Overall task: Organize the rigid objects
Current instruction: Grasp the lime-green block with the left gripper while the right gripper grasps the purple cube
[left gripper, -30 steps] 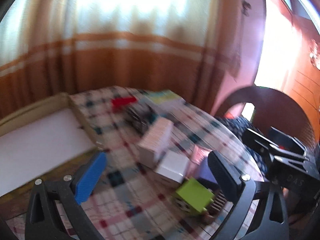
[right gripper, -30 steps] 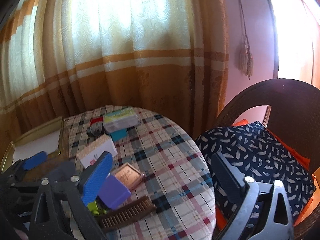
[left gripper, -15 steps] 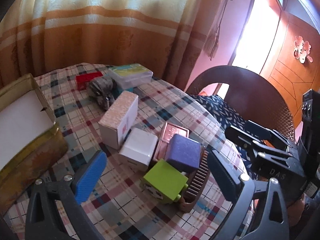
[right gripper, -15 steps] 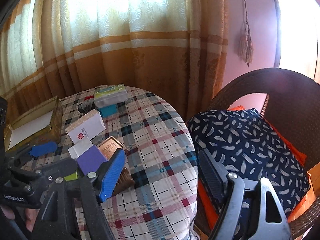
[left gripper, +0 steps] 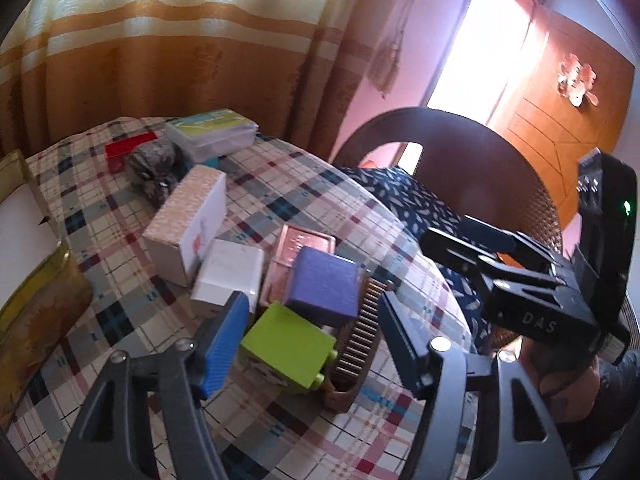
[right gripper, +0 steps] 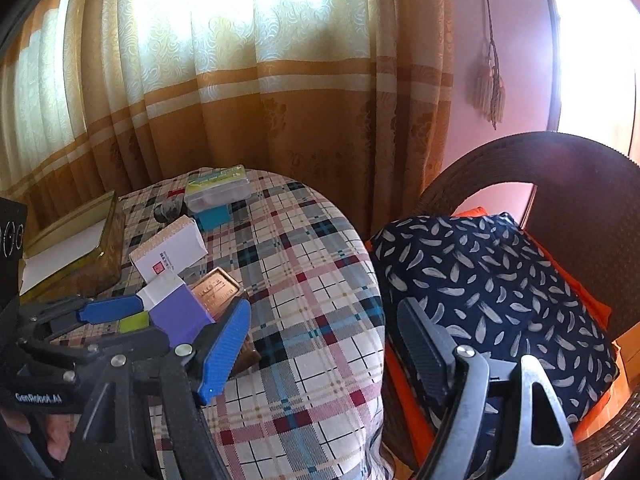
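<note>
A pile of small boxes sits on the plaid table (right gripper: 312,280). A green block (left gripper: 288,344) leans under a purple block (left gripper: 324,284), and a brown comb (left gripper: 356,344) lies on their right. Behind them are a white box (left gripper: 228,272), a copper tin (left gripper: 300,248) and a long pink-and-white box (left gripper: 188,220). My left gripper (left gripper: 312,344) is closing with the green block and the comb between its jaws. Its blue pad is at the block's left edge, and the dark pad stands off the comb. My right gripper (right gripper: 324,352) hangs open over the table's near edge, holding nothing.
A gold tin tray (left gripper: 40,308) with a white sheet stands at the table's left. A clear plastic case (left gripper: 212,136), a red box (left gripper: 128,150) and a grey crumpled lump (left gripper: 154,168) lie at the back. A wicker chair with a feather-print cushion (right gripper: 480,272) stands right of the table.
The left view swung right and down onto the pile, and the left jaws narrowed around the green block. The right jaws narrowed earlier and have stayed as they were since.
</note>
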{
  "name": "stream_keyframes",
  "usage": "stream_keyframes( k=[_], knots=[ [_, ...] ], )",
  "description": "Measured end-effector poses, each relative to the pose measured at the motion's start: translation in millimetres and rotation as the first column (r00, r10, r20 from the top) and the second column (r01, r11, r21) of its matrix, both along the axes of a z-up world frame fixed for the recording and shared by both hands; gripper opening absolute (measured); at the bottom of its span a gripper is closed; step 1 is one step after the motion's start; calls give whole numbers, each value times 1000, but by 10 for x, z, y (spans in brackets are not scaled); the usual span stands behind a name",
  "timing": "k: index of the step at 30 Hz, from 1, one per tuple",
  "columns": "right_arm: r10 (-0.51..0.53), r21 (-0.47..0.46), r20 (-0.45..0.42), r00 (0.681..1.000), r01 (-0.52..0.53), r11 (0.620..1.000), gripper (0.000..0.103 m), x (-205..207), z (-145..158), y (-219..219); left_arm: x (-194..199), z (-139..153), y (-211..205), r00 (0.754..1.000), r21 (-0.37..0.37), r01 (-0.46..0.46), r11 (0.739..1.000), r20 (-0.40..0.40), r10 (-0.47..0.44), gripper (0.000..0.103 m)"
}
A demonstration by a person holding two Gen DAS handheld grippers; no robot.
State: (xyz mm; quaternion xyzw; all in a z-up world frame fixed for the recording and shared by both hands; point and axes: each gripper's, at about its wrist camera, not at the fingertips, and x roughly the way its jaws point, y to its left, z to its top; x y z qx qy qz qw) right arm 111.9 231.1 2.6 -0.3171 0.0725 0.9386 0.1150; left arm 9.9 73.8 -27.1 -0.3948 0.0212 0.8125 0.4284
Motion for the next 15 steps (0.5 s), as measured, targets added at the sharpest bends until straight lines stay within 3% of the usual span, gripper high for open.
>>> stream_keyframes(
  k=[3, 5, 6, 9, 13, 15],
  knots=[
    [16, 1, 6, 1000, -16, 1000, 78, -16, -5, -24, 13, 3, -1, 1000, -6, 9, 1000, 4, -9, 67],
    [20, 8, 1, 1000, -20, 1000, 78, -16, 1, -32, -18, -18, -38, 1000, -11, -12, 1000, 15, 12, 38],
    [19, 9, -2, 1000, -19, 1000, 78, -12, 7, -32, -39, -39, -57, 999, -13, -16, 1000, 29, 16, 35],
    [15, 4, -2, 1000, -15, 1000, 78, -15, 6, -14, -35, -47, -76, 999, -3, 3, 1000, 49, -3, 35],
    [8, -6, 3, 1000, -8, 1000, 78, -20, -8, 14, 18, -62, 9, 999, -46, 35, 998, 35, -33, 60],
    [8, -4, 1, 1000, -8, 1000, 78, -17, -5, 16, 20, -60, 1, 999, -46, 34, 998, 37, -32, 62]
  ],
)
